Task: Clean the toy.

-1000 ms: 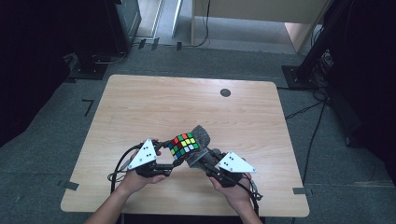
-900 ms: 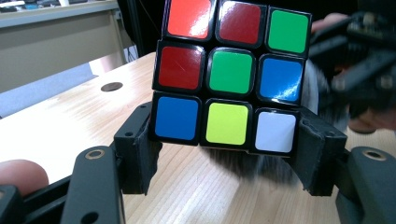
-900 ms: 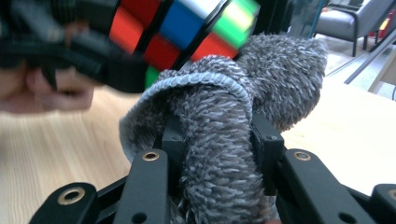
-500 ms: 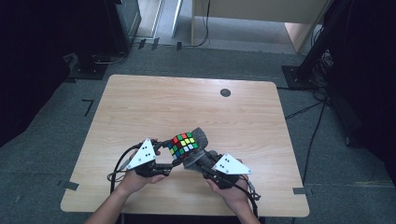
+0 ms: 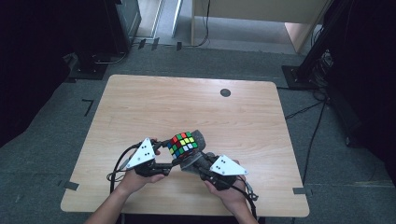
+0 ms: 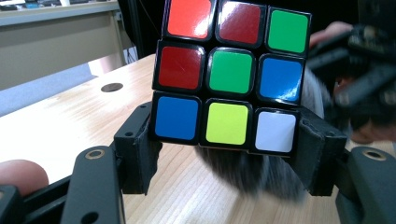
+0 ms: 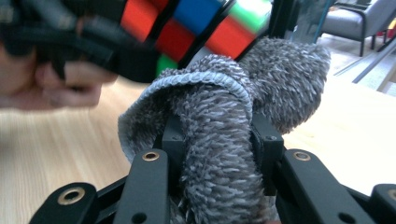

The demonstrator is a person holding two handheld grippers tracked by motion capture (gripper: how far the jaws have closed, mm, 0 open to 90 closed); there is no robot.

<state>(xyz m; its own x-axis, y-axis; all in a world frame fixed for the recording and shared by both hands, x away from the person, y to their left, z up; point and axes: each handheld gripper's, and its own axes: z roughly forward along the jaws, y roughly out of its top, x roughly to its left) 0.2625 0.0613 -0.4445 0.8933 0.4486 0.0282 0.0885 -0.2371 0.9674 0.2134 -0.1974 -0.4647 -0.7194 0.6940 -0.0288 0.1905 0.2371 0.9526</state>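
A scrambled Rubik's cube is held above the wooden table near its front edge. My left gripper is shut on the cube's bottom layer, one pad on each side. In the left gripper view the cube shows red, green, blue, yellow and white stickers between the jaws of that gripper. My right gripper is shut on a fold of grey fluffy cloth. In the right gripper view the cloth bulges up between the pads of that gripper and touches the cube.
A small black round mark lies at the table's far right. Dark equipment stands and cables sit on the grey floor around the table. A light wooden desk stands beyond it.
The right gripper with the cloth has edged slightly to the left against the cube. The left gripper and cube have kept still.
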